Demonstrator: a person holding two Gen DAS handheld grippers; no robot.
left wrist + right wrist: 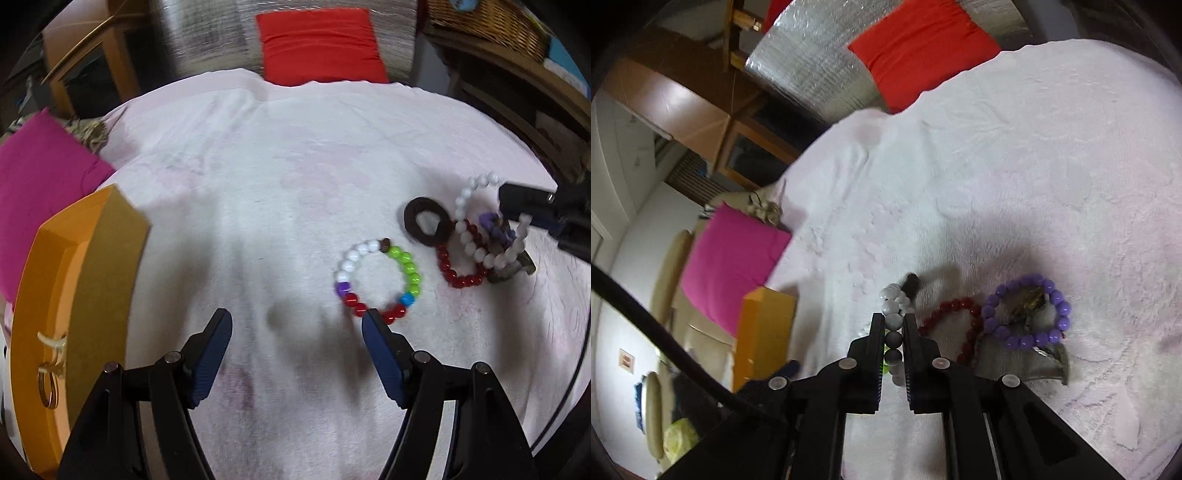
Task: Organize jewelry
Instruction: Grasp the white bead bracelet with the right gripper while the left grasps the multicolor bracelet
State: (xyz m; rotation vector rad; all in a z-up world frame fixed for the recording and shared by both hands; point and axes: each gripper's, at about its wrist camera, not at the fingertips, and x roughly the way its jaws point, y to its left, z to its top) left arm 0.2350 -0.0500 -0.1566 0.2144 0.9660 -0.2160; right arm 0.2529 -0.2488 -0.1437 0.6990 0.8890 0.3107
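Note:
A multicoloured bead bracelet [378, 280] lies on the white cloth [280, 177], just ahead of my open, empty left gripper [297, 323]. To its right lie a brown hair tie [426, 221], a dark red bead bracelet [458, 267] and a purple bead bracelet [1027, 314]. My right gripper [894, 321] is shut on a white bead bracelet [894, 314] and holds it upright above the cloth; it also shows in the left wrist view [480, 221]. An orange jewelry box [74, 314] stands at the left with gold rings [50, 384] inside.
A magenta cushion [40, 192] lies behind the box and a red cushion [317, 44] at the far edge. A grey-brown object [1030, 354] lies under the purple bracelet. Wooden furniture and a wicker basket [491, 26] stand beyond the cloth.

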